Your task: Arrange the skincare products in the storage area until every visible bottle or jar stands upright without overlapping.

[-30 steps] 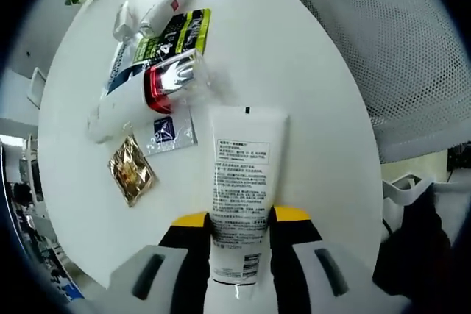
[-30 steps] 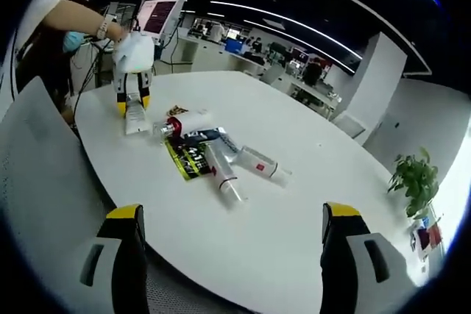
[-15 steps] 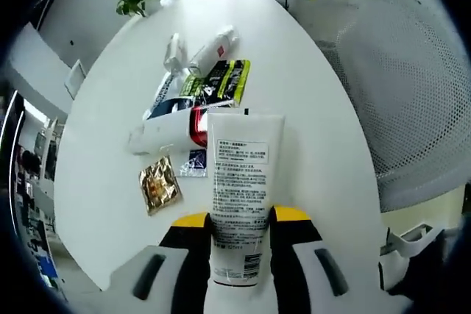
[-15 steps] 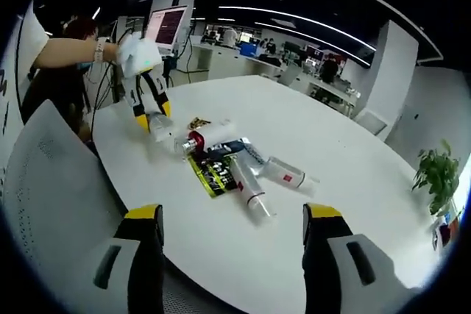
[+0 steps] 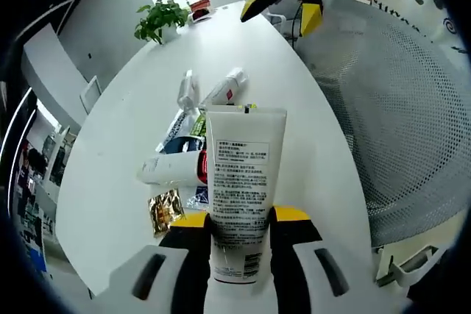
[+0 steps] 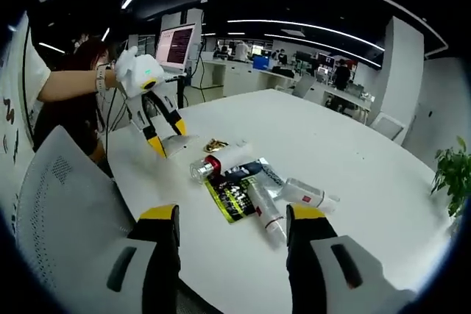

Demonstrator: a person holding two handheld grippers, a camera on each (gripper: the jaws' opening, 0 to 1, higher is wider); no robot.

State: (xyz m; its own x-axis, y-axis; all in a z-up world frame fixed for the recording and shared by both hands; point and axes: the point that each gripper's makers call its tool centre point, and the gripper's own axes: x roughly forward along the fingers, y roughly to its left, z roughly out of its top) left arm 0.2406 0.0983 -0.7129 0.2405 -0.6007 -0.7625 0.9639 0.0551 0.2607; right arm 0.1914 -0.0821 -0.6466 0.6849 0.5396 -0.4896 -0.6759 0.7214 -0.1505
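We find the products bunched in one heap near the middle of the white table — a red-capped tube, a clear bottle, a slim tube and a green-black sachet overlap or touch, leaving no gap for a jaw between them. A gold sachet lies just beside the heap. Bare tabletop surrounds the heap on every side, widest toward the potted plant. The left gripper, clamped on a white tube, hangs above the heap's edge. A mesh chair borders the near rim — the right gripper, jaws apart, is between it and the heap.
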